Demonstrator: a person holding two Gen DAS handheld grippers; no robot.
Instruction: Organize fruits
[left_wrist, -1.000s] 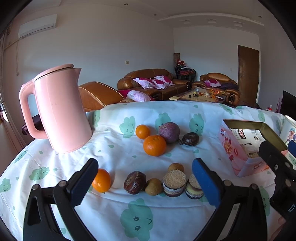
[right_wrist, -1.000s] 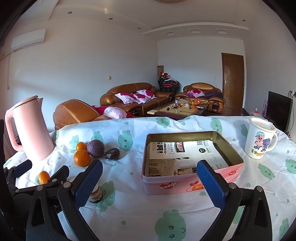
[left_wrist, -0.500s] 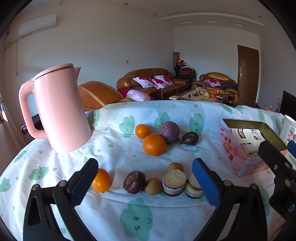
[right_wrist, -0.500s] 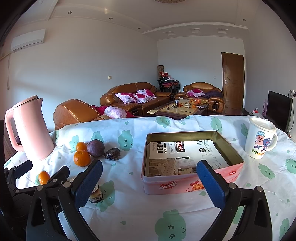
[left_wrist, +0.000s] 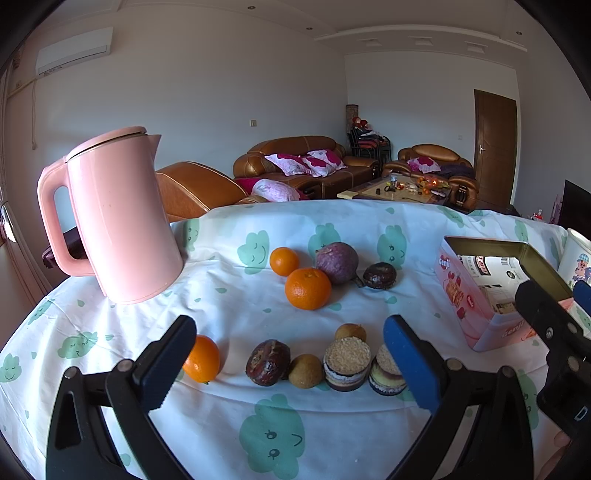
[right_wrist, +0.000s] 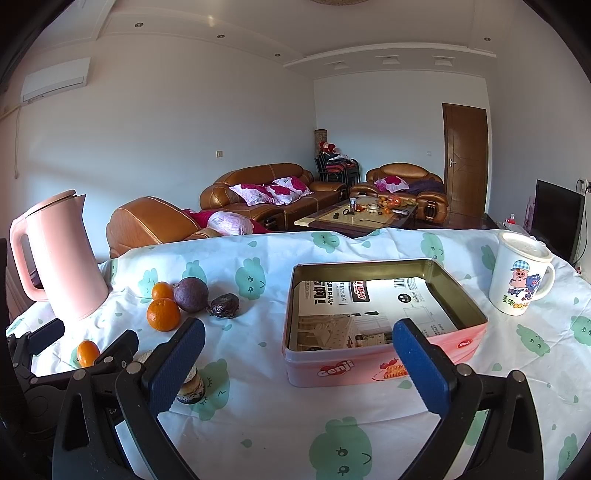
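In the left wrist view, fruits lie on the cloth-covered table: a big orange, a small orange, a purple passion fruit, a dark wrinkled fruit, and a front row with an orange, a dark fruit and a small brown fruit. My left gripper is open and empty just before this row. My right gripper is open and empty in front of the pink tin box, which is lined with paper.
A pink kettle stands at the back left. Two small layered cakes sit in the front row. A white cartoon mug stands right of the tin. The table edge lies beyond the fruits.
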